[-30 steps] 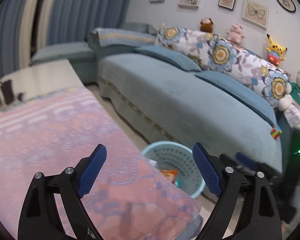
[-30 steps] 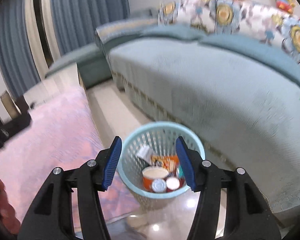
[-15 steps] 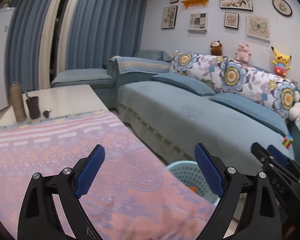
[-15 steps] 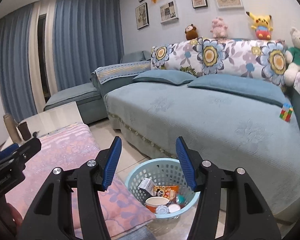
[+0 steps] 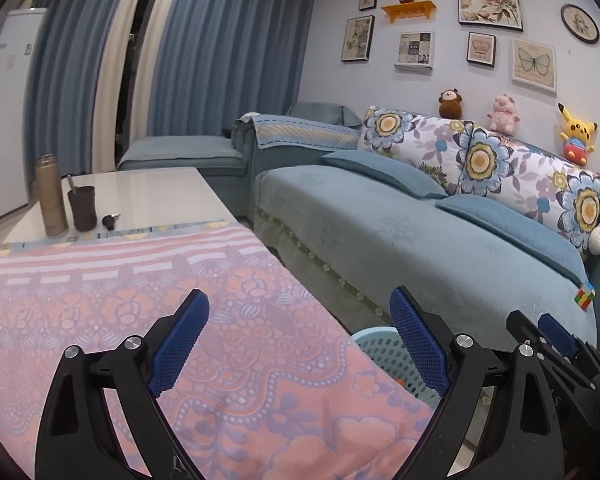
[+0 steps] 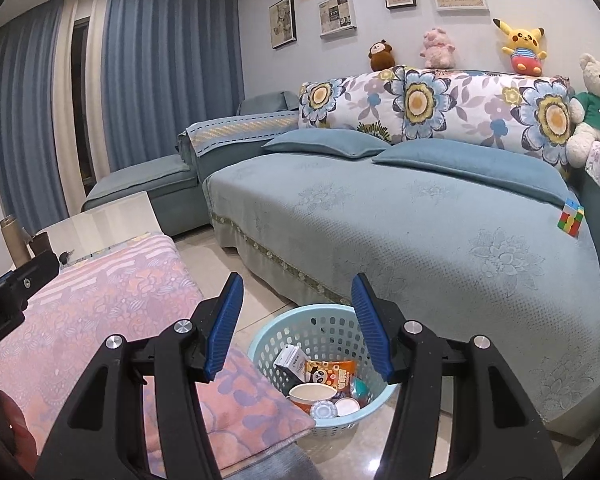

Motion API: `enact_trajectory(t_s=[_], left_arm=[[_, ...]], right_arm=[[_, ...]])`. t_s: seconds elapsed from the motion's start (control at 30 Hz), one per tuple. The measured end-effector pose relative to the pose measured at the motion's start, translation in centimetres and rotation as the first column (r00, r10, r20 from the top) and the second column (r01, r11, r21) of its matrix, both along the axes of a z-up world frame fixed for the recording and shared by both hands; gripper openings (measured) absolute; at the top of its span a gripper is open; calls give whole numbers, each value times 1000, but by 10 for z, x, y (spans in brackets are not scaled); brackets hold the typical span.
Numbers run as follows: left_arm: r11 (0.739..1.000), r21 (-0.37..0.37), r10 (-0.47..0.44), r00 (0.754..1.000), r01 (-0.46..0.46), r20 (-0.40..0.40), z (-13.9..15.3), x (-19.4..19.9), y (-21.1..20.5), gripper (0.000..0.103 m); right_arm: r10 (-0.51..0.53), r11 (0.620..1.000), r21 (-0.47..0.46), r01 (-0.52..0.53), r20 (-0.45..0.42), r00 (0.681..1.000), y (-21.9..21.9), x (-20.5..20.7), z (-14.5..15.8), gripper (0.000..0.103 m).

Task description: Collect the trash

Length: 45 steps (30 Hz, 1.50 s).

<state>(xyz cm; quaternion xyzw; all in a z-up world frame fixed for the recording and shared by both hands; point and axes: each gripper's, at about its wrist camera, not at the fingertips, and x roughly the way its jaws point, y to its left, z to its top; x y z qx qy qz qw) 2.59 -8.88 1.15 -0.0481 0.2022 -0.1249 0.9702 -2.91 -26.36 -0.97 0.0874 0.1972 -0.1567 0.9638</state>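
Holding trash: pale-blue perforated basket [image 6: 332,364] | cups, snack packet inside | both tongs released, empty

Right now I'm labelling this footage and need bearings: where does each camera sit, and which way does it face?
Left wrist: on the left gripper, open and empty, over the pink cloth, facing the sofa; the right gripper shows at right.
Right wrist: on the right gripper, open and empty, above the blue basket of trash, facing the sofa; the left gripper and a hand show at left.
Shared: sofa, basket, pink cloth, plush toys.
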Motion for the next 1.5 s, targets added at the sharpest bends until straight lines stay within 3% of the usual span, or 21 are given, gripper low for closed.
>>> enact_trajectory(t_s=[0.23, 0.53, 0.87, 1.5], left_arm=[[1000, 12, -6, 1000, 6, -7, -2, 0, -2, 89], [1000, 9, -1, 1000, 1, -7, -1, 0, -2, 89], [999, 42, 10, 1000, -9, -27, -5, 2, -12, 90], [999, 39, 9, 1000, -8, -29, -7, 2, -14, 90]], right_arm=[[12, 1000, -23, -11, 11, 1000, 7, 0, 2, 53], [13, 1000, 11, -13, -8, 1000, 2, 3, -3, 53], [10, 997, -79, -12, -30, 1000, 6, 7, -2, 53], [33, 995, -89, -36, -39, 999, 7, 9, -3, 56]])
